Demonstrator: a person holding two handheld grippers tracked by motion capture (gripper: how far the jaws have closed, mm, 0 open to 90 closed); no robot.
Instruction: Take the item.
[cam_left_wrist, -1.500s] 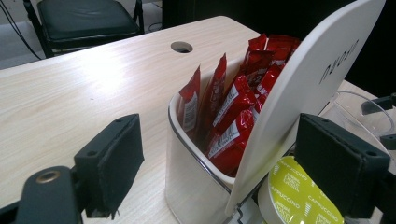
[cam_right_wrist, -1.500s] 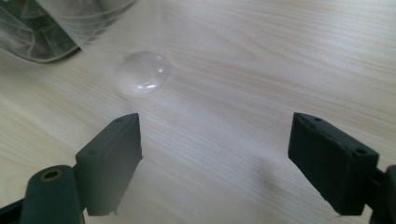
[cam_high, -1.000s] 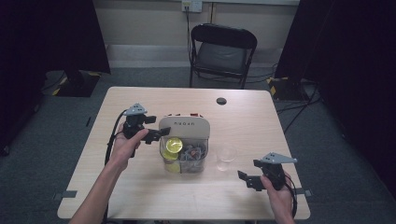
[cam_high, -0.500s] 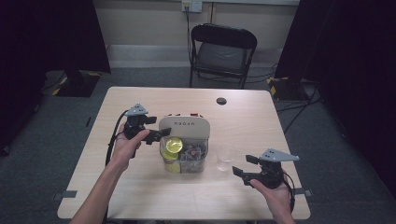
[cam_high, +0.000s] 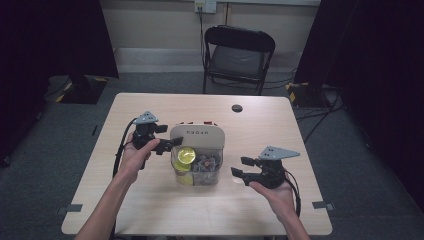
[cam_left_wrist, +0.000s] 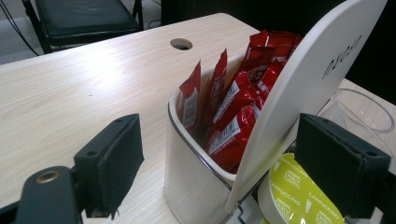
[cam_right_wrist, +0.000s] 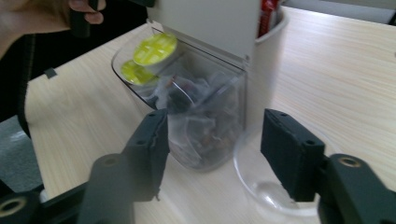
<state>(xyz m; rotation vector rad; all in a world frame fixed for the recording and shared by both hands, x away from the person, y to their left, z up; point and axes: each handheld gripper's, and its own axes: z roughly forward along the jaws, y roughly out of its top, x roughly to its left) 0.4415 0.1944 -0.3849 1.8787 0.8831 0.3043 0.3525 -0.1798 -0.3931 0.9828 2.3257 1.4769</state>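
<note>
I see the wooden counter (cam_high: 150, 210) with a black folding chair (cam_high: 239, 56) on the far side. At its centre stands a clear organiser (cam_high: 198, 150) with a cream lid (cam_left_wrist: 303, 88) tilted up. Red sachets (cam_left_wrist: 233, 112) fill its far white compartment, and a yellow-green capsule (cam_high: 186, 155) lies in the near clear section. My left gripper (cam_high: 167, 144) sits just left of the organiser, jaws released. My right gripper (cam_high: 239, 167) hovers near its right side, jaws spread wide, with a clear cup (cam_right_wrist: 266, 186) between them.
</note>
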